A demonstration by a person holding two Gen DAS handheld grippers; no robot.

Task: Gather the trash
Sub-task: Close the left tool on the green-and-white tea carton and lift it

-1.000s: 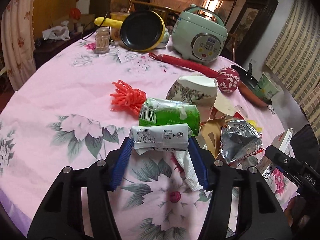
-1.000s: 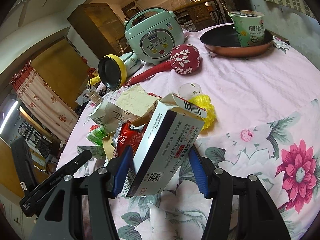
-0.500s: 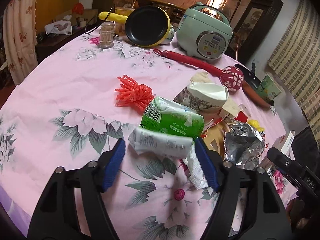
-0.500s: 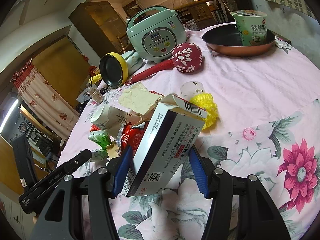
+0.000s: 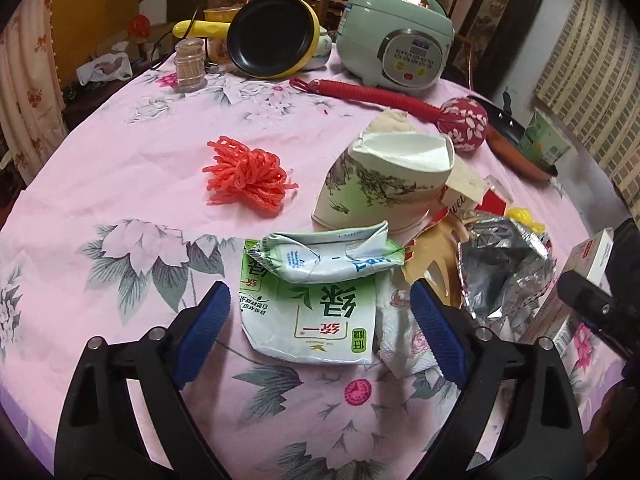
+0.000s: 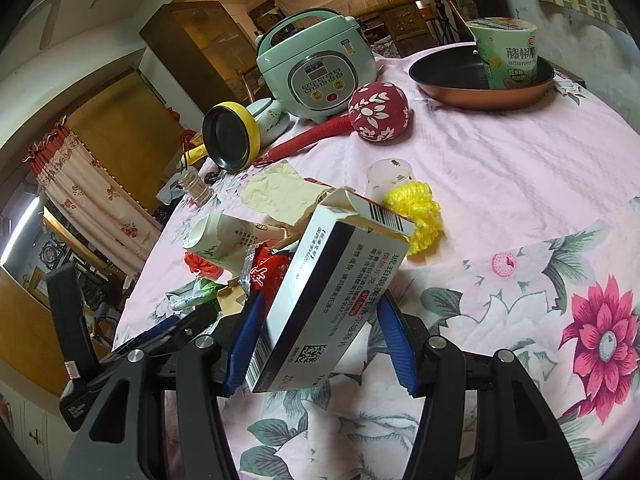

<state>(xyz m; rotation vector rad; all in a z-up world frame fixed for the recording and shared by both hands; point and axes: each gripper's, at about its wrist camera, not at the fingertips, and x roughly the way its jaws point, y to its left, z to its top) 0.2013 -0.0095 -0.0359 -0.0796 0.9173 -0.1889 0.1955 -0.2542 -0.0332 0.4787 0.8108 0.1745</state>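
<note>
1. The left gripper [image 5: 320, 312] hangs over a crushed green drink carton [image 5: 310, 312] lying flat on the pink flowered table [image 5: 120, 160]. Its blue fingers [image 5: 202, 332] are opening and stand wide on either side of the carton, touching nothing, so the carton rests on the cloth on its own.

2. The right gripper [image 6: 316, 336] has its fingers about halfway closed, pressed on a white medicine box [image 6: 332, 292], which it holds tilted above the table with the torn flap uppermost.

3. The trash sits in one loose heap near both grippers: the carton, a crumpled tissue [image 5: 400, 340] touching its right edge, a silver foil wrapper [image 5: 500, 272], a tipped paper cup [image 5: 384, 184] and a red snack packet [image 6: 268, 276]. An orange mesh bundle [image 5: 248, 176] lies apart to the left, and a yellow one [image 6: 416, 216] just beyond the box.

4. The step in hand looks like dropping the carton onto the heap (a gathering stage, I judge, since no bin shows in either view).

5. Next, the left gripper probably needs to lift clear without dragging the carton, then go for a stray piece such as the orange bundle. The box likely wants setting down beside the heap. The rice cooker [image 5: 396, 52] and the pans look like no part of the job.
</note>
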